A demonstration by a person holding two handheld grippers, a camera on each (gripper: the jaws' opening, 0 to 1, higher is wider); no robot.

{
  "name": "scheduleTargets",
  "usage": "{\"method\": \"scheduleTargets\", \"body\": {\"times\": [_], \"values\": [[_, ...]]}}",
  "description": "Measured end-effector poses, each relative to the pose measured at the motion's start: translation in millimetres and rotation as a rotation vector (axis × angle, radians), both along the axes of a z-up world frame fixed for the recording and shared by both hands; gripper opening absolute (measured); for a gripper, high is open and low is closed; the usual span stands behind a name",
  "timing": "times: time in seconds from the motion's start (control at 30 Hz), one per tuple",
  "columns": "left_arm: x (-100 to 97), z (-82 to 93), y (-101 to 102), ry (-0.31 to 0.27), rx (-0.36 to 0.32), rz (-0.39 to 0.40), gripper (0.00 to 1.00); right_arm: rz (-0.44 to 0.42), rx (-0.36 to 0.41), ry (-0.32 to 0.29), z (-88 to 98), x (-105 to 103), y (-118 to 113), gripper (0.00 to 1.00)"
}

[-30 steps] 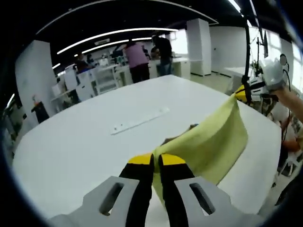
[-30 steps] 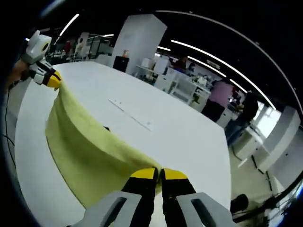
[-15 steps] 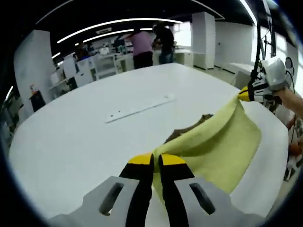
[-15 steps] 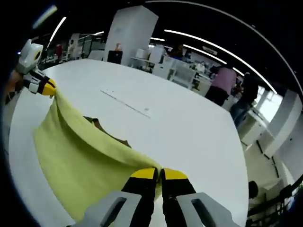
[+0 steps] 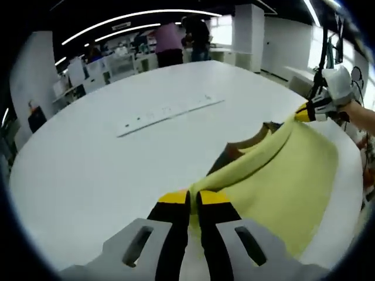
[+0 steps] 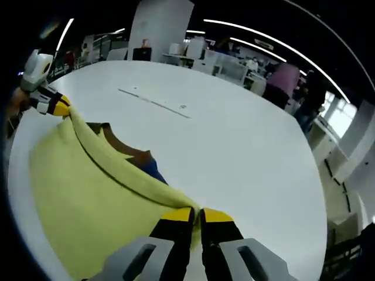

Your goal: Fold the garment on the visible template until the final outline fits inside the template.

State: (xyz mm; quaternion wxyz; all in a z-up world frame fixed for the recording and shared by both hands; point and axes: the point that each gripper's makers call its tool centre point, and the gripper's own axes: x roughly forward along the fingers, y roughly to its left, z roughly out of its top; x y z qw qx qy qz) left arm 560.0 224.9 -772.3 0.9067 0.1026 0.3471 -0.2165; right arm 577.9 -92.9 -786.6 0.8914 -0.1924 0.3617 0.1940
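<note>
In the left gripper view, the left gripper (image 5: 194, 198) is pinching one corner of a yellow garment (image 5: 281, 175), its jaws closed tight on the cloth. The garment is stretching away to the right, draping over the white surface (image 5: 99, 170), with a brown part and a bit of blue showing under its raised edge. Farther back, a long pale strip (image 5: 169, 110) is lying flat, well apart from the cloth. At the far right, the right gripper (image 5: 306, 112) is gripping the opposite corner.

In the right gripper view, the left gripper (image 6: 58, 107) is showing at the far left, holding its corner. The yellow garment (image 6: 88, 193) is sagging between the two grippers, and the right gripper (image 6: 196, 215) is clamping its near corner, jaws closed on the fabric.
</note>
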Motion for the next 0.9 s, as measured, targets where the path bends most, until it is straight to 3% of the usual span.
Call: {"method": "scheduleTargets", "body": {"times": [0.13, 0.37, 0.47, 0.7, 0.83, 0.9], "values": [[1.4, -11.4, 3, 0.029, -0.008, 0.018, 0.03, 0.0, 0.008, 0.023, -7.2, 1, -2, 0.02], [2.5, -14.6, 7, 0.026, 0.001, 0.007, 0.07, 0.013, 0.03, 0.047, -11.0, -1, -1, 0.02], [0.2, -11.6, 6, 0.04, -0.074, 0.019, 0.08, 0.02, 0.038, 0.055, -9.8, -2, 0, 0.05], [-9.1, -7.0, 8, -0.015, 0.033, -0.128, 0.21, 0.1, 0.014, 0.066, -5.6, -10, 0, 0.2], [-12.3, -11.5, 11, -0.041, 0.128, -0.203, 0.25, 0.184, -0.087, 0.054, -5.4, -13, -4, 0.22], [-12.0, -12.8, 10, -0.052, 0.14, -0.218, 0.25, 0.225, -0.138, 0.041, -6.4, -12, -5, 0.19]]}}
